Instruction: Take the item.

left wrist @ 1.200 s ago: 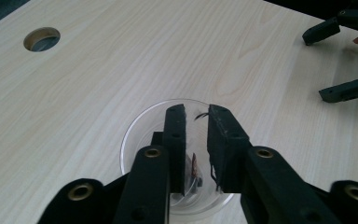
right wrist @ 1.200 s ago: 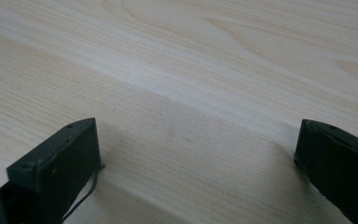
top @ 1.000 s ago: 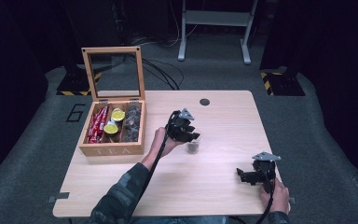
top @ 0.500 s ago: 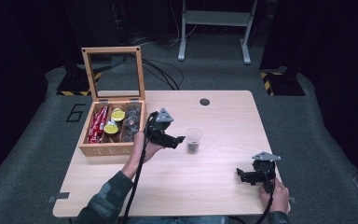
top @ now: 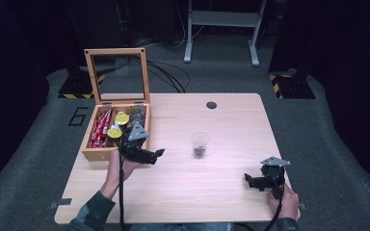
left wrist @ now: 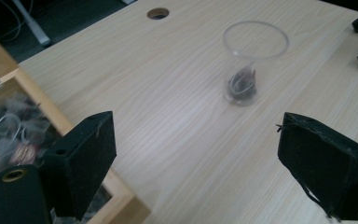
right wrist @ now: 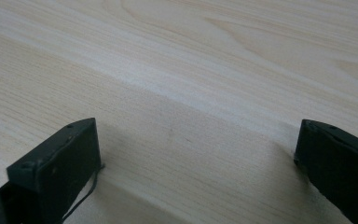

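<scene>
Left gripper (top: 147, 155) hung above the table, forearm reaching up from the near edge; jaws had just been opening, wide apart, nothing between. Right gripper (top: 256, 181) sat low near the table edge, jaws apart, seemingly resting on the surface.

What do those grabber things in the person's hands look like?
Each is black with two blocky, flat-faced jaws. The left gripper and the right gripper each carry a grey three-cornered plate on top and trail a thin black cable. The left sleeve is dark with a mottled pattern.
</scene>
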`<state>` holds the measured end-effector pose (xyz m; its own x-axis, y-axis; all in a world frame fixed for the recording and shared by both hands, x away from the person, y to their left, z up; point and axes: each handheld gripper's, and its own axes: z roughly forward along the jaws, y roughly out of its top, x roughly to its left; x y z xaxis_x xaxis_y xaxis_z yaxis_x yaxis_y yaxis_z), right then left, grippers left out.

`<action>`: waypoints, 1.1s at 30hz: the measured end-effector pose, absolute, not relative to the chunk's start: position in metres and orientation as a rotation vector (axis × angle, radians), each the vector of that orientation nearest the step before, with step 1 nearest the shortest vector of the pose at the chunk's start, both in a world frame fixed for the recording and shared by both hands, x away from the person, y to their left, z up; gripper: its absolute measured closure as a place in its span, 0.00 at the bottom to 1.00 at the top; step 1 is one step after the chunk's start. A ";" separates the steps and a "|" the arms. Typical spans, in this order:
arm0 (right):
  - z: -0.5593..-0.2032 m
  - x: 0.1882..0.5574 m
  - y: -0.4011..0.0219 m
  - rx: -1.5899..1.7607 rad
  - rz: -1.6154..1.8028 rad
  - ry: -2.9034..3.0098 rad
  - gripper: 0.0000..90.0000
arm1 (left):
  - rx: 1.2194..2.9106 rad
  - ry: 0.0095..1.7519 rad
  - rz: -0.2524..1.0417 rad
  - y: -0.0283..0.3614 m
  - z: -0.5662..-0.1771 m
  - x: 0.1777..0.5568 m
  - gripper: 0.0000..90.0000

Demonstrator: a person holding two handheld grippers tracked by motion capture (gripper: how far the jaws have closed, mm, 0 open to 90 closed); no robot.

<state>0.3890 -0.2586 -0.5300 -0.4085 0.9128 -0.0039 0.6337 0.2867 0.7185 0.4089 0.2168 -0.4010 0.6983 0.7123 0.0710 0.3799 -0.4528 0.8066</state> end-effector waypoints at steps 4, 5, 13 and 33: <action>-0.530 0.389 -0.259 1.388 0.909 2.143 0.00 | 2.075 0.879 0.524 0.236 -0.411 0.400 0.11; -0.530 0.389 -0.259 1.389 0.908 2.144 0.00 | 2.075 0.890 0.527 0.241 -0.414 0.397 0.10; -0.530 0.389 -0.258 1.391 0.907 2.142 0.00 | 2.054 0.976 0.532 0.276 -0.447 0.378 0.09; -0.530 0.389 -0.258 1.389 0.906 2.143 0.00 | 2.093 1.147 0.502 0.308 -0.530 0.350 0.07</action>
<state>0.3890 -0.2585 -0.5299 -0.4071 0.9134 -0.0040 0.6337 0.2856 0.7189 0.3505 0.3085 -0.5304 0.5356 0.8445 0.0077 0.5785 -0.3735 0.7252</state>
